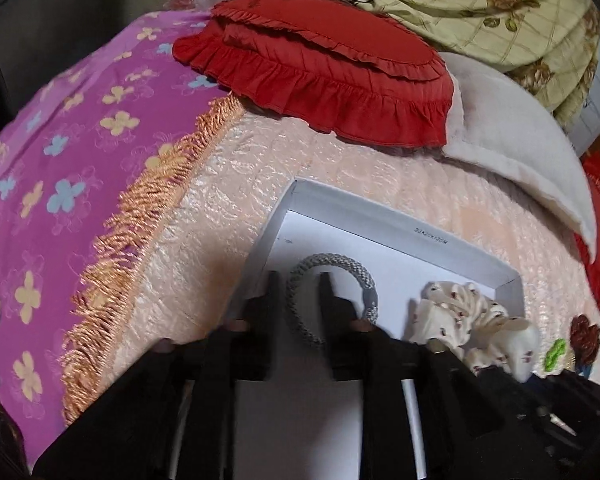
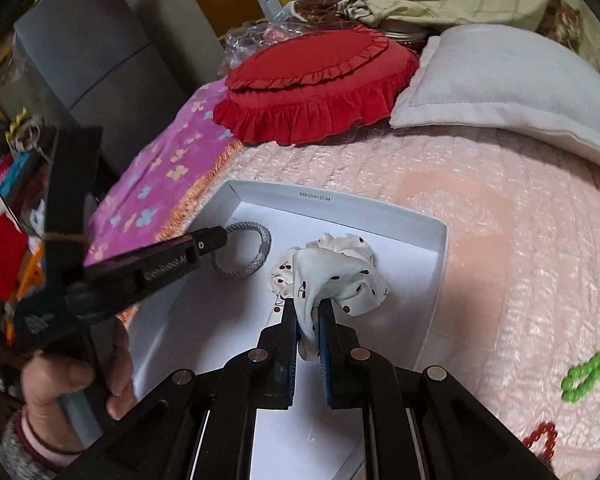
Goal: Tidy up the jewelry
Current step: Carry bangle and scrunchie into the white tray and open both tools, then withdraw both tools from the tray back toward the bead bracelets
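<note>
A white shallow box (image 1: 384,222) (image 2: 340,202) lies on the pink quilted bedspread. A grey braided bracelet (image 1: 354,270) (image 2: 260,248) lies flat in its left part. My left gripper (image 1: 298,280) (image 2: 214,240) hovers over the bracelet with jaws apart, one finger inside the ring, not clamping it. My right gripper (image 2: 309,306) is shut on a white cherry-print scrunchie (image 2: 336,276) (image 1: 472,312), which hangs over the box's right part. A green bead bracelet (image 2: 590,376) (image 1: 555,354) and a red bead bracelet (image 2: 542,442) (image 1: 586,336) lie on the quilt to the right.
A red ruffled cushion (image 1: 320,76) (image 2: 316,88) and a white pillow (image 2: 512,88) (image 1: 516,152) lie beyond the box. A purple flowered blanket (image 1: 60,168) with orange fringe covers the bed's left side. Grey cabinets (image 2: 92,52) stand at the left.
</note>
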Demonstrator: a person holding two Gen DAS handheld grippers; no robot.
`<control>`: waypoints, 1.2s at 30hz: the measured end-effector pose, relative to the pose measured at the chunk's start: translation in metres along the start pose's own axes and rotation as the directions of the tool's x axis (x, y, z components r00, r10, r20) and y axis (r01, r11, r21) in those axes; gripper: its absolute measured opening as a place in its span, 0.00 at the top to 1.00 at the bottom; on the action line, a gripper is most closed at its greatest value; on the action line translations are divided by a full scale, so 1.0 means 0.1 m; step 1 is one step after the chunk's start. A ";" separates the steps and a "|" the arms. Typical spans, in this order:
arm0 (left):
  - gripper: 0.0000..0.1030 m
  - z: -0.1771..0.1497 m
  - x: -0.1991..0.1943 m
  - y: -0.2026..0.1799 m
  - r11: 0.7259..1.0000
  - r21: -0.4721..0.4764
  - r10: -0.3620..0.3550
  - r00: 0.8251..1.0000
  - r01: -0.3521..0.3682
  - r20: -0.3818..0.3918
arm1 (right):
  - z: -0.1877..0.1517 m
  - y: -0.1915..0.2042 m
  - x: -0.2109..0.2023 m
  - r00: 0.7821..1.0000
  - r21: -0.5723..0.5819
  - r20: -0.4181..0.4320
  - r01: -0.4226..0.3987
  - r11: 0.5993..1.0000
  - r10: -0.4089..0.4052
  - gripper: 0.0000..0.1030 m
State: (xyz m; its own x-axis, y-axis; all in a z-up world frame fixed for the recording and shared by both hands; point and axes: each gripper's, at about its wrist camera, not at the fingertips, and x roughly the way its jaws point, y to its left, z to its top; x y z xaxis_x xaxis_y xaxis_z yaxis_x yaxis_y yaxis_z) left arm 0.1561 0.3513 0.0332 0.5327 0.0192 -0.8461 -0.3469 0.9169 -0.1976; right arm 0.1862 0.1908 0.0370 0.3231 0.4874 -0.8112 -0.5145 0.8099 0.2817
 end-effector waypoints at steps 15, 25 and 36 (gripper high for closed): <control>0.55 -0.42 -1.09 -0.14 1.000 0.005 -0.031 0.991 0.031 0.133 | -0.49 -0.04 -1.00 0.992 -0.075 0.110 0.076 0.994 -0.067 0.57; 0.55 -1.30 -1.76 -0.86 0.990 0.125 -0.077 0.983 0.057 0.164 | -1.63 -0.90 -2.02 0.969 0.115 0.125 0.198 0.974 -0.212 0.57; 0.55 -2.01 -1.58 -1.62 0.964 0.250 -0.108 0.993 0.094 0.043 | -2.44 -1.52 -2.63 0.947 0.289 0.167 0.219 0.932 -0.274 0.57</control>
State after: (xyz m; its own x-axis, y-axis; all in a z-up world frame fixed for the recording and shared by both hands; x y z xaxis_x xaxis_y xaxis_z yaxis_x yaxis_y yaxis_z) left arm -0.0271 0.1193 0.0998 0.5998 -0.0624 -0.7977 -0.0916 0.9851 -0.1459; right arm -0.0143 -0.1402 0.0830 0.5797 0.2940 -0.7600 -0.1796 0.9558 0.2327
